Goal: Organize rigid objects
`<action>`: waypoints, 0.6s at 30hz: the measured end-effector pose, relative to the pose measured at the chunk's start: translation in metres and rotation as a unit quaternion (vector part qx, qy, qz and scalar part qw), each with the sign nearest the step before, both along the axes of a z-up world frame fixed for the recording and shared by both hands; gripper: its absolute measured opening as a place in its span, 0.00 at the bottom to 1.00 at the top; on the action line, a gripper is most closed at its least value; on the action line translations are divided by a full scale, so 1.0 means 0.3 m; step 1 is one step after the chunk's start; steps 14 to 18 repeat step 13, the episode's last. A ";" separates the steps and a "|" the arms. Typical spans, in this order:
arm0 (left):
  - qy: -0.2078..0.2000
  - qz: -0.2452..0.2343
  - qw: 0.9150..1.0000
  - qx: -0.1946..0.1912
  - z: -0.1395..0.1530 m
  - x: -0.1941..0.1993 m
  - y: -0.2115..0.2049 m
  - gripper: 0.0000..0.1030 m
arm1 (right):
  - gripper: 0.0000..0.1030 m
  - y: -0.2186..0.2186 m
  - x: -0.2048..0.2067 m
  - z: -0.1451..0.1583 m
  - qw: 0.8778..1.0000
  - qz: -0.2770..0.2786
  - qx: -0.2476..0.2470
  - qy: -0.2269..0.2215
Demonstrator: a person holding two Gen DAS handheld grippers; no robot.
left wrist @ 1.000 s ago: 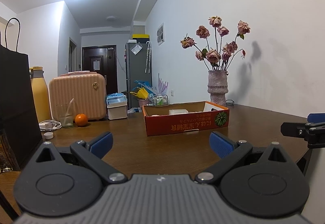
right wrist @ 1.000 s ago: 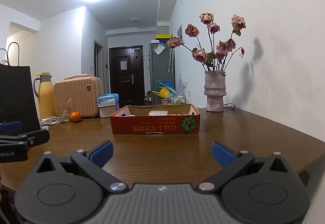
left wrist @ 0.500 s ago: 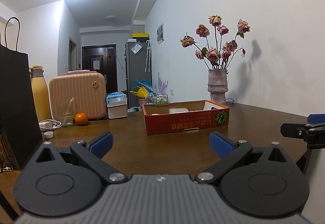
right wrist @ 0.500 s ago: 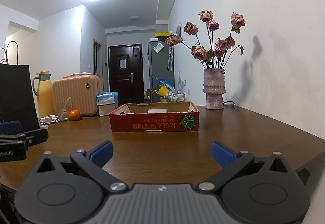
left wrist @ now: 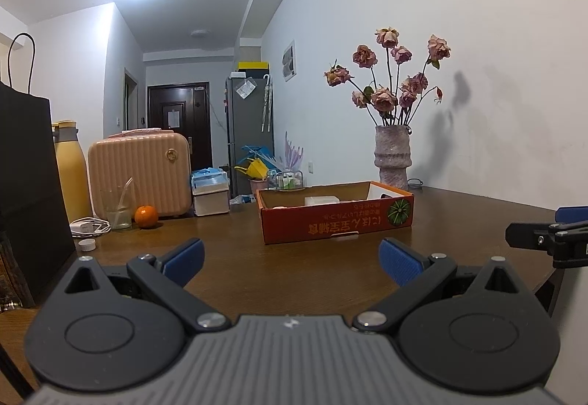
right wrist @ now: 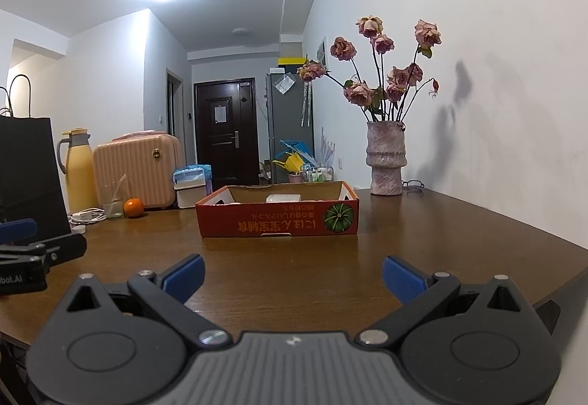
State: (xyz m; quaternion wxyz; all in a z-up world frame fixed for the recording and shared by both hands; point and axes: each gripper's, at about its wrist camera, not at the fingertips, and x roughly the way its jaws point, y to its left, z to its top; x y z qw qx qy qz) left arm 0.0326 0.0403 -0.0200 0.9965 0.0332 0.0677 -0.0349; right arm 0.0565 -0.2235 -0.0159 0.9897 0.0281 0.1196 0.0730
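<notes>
Both the left gripper (left wrist: 290, 258) and right gripper (right wrist: 293, 272) hover spread wide and empty above the table (right wrist: 330, 258), short of the red box (right wrist: 277, 217).

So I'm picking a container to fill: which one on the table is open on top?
The red cardboard box, mid-table, open-topped with a white item inside; the peach case and yellow flask are shut.
</notes>
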 end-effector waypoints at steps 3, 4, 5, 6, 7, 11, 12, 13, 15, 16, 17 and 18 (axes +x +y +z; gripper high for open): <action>-0.001 -0.002 1.000 0.001 -0.002 -0.001 -0.003 1.00 | 1.00 0.000 0.000 -0.006 1.000 -0.001 0.000 0.002; 0.000 -0.002 1.000 0.001 0.000 0.001 -0.005 1.00 | 1.00 0.001 0.000 -0.007 1.000 0.000 0.000 0.003; 0.000 -0.001 1.000 0.000 0.000 0.001 -0.004 1.00 | 1.00 0.002 0.001 -0.008 1.000 0.000 0.000 0.004; -0.001 0.000 1.000 0.000 -0.001 0.001 -0.003 1.00 | 1.00 0.002 0.001 -0.009 1.000 0.000 0.000 0.004; -0.002 0.001 1.000 0.000 -0.001 0.000 -0.003 1.00 | 1.00 0.002 0.002 -0.009 1.000 0.000 0.000 0.004; -0.004 -0.005 1.000 0.001 -0.004 -0.009 -0.003 1.00 | 1.00 0.000 0.003 -0.012 1.000 -0.001 0.001 0.005; -0.004 -0.010 1.000 0.006 -0.005 -0.010 -0.006 1.00 | 1.00 0.000 0.003 -0.013 1.000 -0.001 0.001 0.005; -0.004 -0.013 1.000 0.008 -0.007 -0.010 -0.009 1.00 | 1.00 -0.001 0.003 -0.013 1.000 -0.002 0.001 0.005; -0.004 -0.013 1.000 0.008 -0.007 -0.010 -0.009 1.00 | 1.00 -0.001 0.003 -0.013 1.000 -0.002 0.001 0.005; -0.004 -0.013 1.000 0.008 -0.007 -0.010 -0.009 1.00 | 1.00 -0.001 0.003 -0.013 1.000 -0.002 0.001 0.005; -0.004 -0.013 1.000 0.008 -0.007 -0.010 -0.009 1.00 | 1.00 -0.001 0.003 -0.013 1.000 -0.002 0.001 0.005; -0.004 -0.013 1.000 0.008 -0.007 -0.010 -0.009 1.00 | 1.00 -0.001 0.003 -0.013 1.000 -0.002 0.001 0.005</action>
